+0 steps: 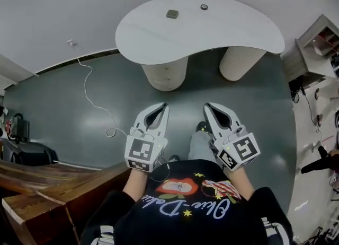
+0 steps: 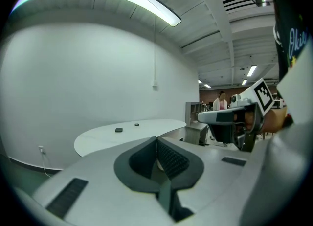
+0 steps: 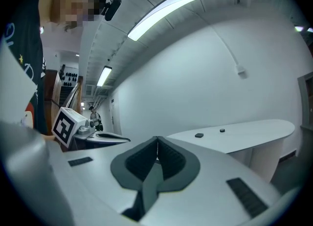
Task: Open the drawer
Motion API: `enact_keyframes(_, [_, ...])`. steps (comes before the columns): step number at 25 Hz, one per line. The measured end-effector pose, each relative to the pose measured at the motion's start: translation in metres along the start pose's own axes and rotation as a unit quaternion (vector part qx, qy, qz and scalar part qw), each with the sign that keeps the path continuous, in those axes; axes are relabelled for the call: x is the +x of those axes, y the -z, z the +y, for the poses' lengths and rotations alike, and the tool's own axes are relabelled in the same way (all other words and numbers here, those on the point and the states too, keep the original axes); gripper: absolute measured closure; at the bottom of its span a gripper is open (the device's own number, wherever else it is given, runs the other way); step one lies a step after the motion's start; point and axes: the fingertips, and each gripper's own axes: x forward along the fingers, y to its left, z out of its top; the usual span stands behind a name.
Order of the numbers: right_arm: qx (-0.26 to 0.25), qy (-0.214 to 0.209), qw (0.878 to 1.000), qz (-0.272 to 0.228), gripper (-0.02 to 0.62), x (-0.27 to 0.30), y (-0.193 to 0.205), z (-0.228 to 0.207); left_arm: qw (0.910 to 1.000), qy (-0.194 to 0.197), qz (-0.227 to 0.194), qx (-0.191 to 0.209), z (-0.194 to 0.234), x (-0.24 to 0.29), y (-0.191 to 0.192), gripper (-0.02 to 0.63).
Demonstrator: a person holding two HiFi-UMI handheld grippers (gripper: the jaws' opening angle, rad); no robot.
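1. Black shirt with a printed front (image 1: pixel 185 207) fills the bottom edge of the head view, and both forearms reach forward from it.
2. Left gripper (image 1: pixel 163 106), white with a marker cube, is held just ahead of the body. Its jaws are pressed together with nothing between them, which its own view confirms (image 2: pixel 156 139).
3. Right gripper (image 1: pixel 207 106) sits beside the left one without touching it. Its jaws are likewise closed on nothing (image 3: pixel 157 139).
4. White kidney-shaped tabletop (image 1: pixel 159 42) stands ahead, well apart from both grippers. It rests on two round cream pedestals (image 1: pixel 165 74) (image 1: pixel 241 61).
5. Drawer: it cannot be picked out with certainty. The pedestal at picture left shows faint seams, too small to confirm.
6. Small dark square object (image 1: pixel 172 14) and small dark round object (image 1: pixel 204 7) lie apart on the tabletop.
7. White cable (image 1: pixel 95 101) trails over the grey-green floor (image 1: pixel 63 111). A brown wooden bench (image 1: pixel 42 185) occupies the lower left corner.
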Motion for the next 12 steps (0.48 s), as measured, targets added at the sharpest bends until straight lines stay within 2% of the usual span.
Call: enact_keyframes(12, [0.011, -0.051, 0.998, 0.018, 0.595, 0.054, -0.004, -0.079, 0.9991, -0.037, 0.020, -0.007, 0.022, 0.083, -0.008, 0.600])
